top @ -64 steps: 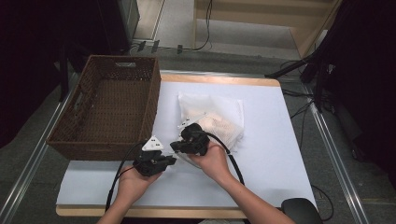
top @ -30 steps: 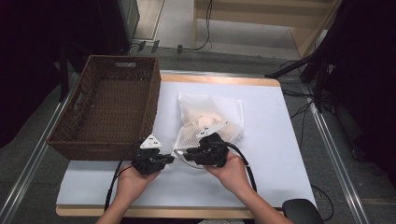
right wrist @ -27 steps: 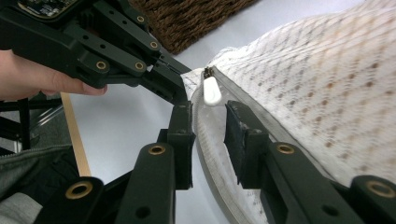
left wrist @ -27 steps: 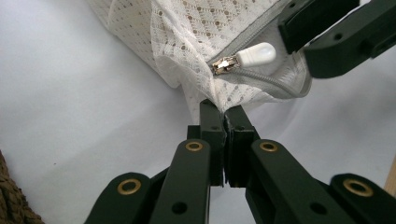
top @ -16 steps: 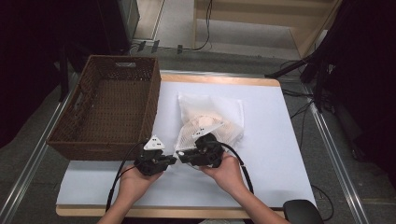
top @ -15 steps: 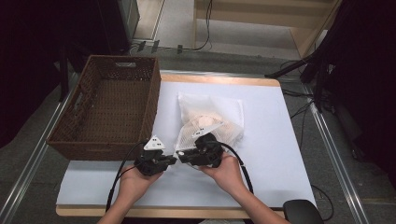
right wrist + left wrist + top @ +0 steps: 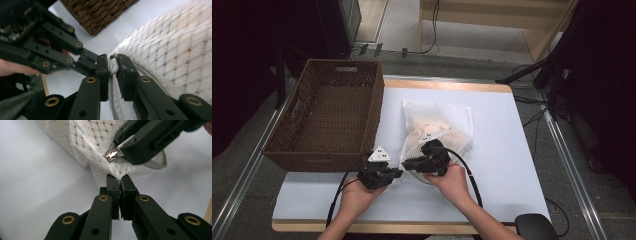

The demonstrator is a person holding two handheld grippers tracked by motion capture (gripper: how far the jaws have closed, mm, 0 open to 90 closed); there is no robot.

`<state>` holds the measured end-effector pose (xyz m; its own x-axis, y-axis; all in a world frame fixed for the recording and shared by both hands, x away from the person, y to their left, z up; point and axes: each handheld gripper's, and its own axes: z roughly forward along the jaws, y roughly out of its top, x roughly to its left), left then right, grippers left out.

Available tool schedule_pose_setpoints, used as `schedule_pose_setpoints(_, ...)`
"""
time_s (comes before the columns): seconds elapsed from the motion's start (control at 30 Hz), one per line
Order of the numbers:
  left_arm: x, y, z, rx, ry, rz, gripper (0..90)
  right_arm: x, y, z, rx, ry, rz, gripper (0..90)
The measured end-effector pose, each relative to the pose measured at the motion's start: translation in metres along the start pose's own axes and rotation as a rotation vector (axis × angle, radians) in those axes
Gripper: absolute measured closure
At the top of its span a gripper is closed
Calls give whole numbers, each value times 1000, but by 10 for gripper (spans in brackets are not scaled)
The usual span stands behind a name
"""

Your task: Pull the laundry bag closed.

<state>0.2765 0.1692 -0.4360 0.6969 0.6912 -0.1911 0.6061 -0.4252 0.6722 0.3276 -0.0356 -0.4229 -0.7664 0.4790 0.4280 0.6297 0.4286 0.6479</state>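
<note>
white sheet over the surface point(image 7: 512, 150), wooden edge showing along the near and far sides, dark room all around with cables on the floor behind. brown wicker basket point(image 7: 329, 120) sits at the left side of the surface, overhanging the edge a bit.

the mesh bag point(image 7: 439, 130) is white, lying about mid-surface just right of the basket, with something pale and lumpy inside, can't tell what. its near corner is where both tongs meet.

left tongs point(image 7: 120, 181): jaws pressed together, pinching a fold of the mesh right below the zipper end. in the left gripper view you can see the fabric pulled up into a little tent between the pads. in the high view the left tongs point(image 7: 396, 173) sit at the bag's near-left corner, left hand point(image 7: 357, 192) wrapped around the body.

right tongs point(image 7: 113, 63): jaws have just been closing, and a narrow gap is left with the white corded edge of the bag sandwiched in it, pads touching it on both sides. from the left gripper view the metal zipper pull point(image 7: 112, 155) pokes out right at the tip of the right tongs, touching it. right hand point(image 7: 454, 180) comes in from the near side.

writing: the grey plate point(image 7: 379, 155) on the left tongs has small dark marks, too tiny to read. no brand or label readable on the bag or basket.
</note>
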Motion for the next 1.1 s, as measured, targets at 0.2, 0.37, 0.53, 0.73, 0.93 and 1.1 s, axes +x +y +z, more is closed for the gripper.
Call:
schedule_pose_setpoints(0.2,0,0,1,9,-3,-2,875,-1,1,1,13,3,-4,867)
schedule_pose_setpoints(0.37,1,0,1,1,-3,-6,839,3,2,-2,9,4,-39,869)
schedule_pose_setpoints(0.53,5,1,-1,-8,-14,-16,743,6,3,-6,-2,5,-65,869)
schedule_pose_setpoints(0.73,10,4,3,-2,-62,-51,781,10,2,-7,-12,18,-79,869)
schedule_pose_setpoints(0.93,7,9,4,17,-74,-55,889,10,-1,-9,-11,18,-76,869)
schedule_pose_setpoints(1.1,5,14,0,27,-57,-33,896,6,-2,-14,-21,11,-63,870)
